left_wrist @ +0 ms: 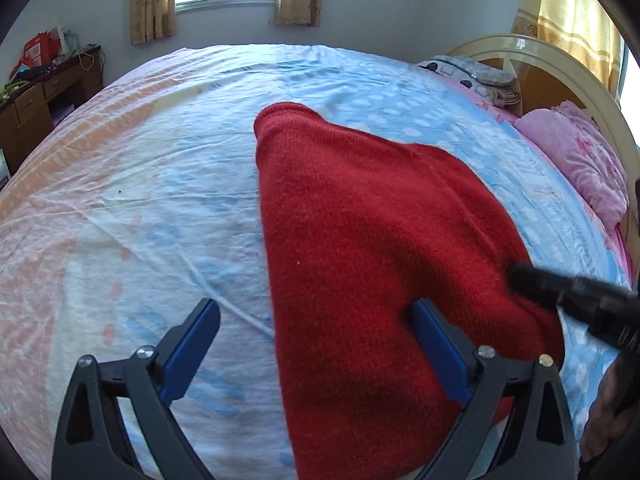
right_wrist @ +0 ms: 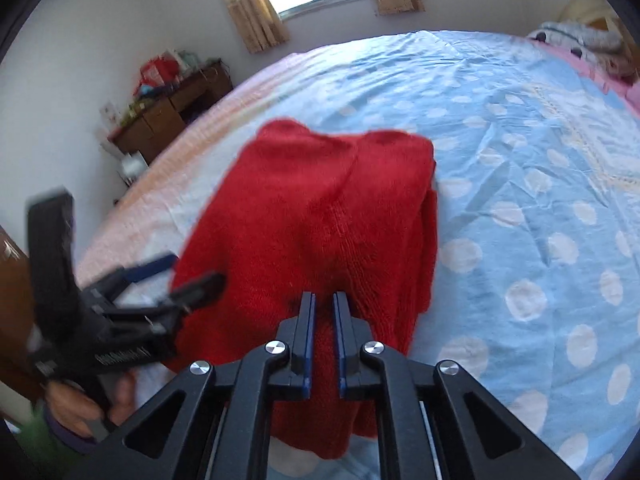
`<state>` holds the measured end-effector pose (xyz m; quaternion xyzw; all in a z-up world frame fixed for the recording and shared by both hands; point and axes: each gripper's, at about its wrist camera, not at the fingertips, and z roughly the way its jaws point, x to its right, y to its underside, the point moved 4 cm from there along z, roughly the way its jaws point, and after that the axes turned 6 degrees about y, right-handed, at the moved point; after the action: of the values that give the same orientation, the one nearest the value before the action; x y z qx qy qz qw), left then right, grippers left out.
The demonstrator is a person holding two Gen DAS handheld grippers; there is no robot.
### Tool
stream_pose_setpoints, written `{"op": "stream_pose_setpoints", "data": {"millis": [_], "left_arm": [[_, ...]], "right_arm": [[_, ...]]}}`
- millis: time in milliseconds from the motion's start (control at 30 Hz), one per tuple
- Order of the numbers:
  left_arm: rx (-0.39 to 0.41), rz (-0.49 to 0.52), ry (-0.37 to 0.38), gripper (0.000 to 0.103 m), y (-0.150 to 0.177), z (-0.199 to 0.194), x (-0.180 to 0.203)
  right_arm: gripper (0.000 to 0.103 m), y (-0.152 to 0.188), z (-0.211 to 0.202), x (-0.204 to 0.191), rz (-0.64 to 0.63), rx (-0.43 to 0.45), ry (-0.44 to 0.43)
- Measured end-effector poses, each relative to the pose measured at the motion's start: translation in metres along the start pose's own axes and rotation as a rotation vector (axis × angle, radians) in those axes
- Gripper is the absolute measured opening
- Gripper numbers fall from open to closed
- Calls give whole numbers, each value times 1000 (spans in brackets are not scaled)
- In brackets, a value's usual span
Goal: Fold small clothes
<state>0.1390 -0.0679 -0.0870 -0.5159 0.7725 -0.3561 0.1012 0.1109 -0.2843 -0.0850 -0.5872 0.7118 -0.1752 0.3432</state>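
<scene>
A red knitted sweater (left_wrist: 372,248) lies folded on the bed, its far end rounded over. My left gripper (left_wrist: 316,312) is open above the sweater's near left edge, one blue finger over the sheet, the other over the knit. It also shows in the right wrist view (right_wrist: 176,276), blurred, at the sweater's left side. My right gripper (right_wrist: 324,300) is shut on the sweater (right_wrist: 320,208), pinching a fold of its near edge between the blue pads. Its black tip (left_wrist: 532,276) enters the left wrist view from the right.
The bed sheet (left_wrist: 160,184) is blue with white dots, pink and orange toward the left. Pink pillows (left_wrist: 580,156) and a cream headboard (left_wrist: 560,64) are at the right. A wooden desk (right_wrist: 172,116) with clutter stands by the far wall under the window.
</scene>
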Motion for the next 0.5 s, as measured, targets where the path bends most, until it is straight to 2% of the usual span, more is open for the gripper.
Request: {"op": "stream_pose_setpoints", "data": {"millis": [67,167,267,333,367,500], "left_arm": [[0,1,1,99,-1,1,0],[-2,1,5,99,-2,2,1],[-8,0,14,99,-2,3,1],[-10,2,19,99,-3,4,0],[-12,5,24,99,-3,5,0],[-21,10,44,99,-6,7,0]], "right_arm": [[11,-25,-3,4,16,53,31],[24,-54,23,7,-19,55,63],[24,-71,71,18,-52,-1,160],[22,-71,95,26,-70,-23,184],[21,-75,99,26,-96,-2,203],[23,-90,112,29,-108,-35,218]]}}
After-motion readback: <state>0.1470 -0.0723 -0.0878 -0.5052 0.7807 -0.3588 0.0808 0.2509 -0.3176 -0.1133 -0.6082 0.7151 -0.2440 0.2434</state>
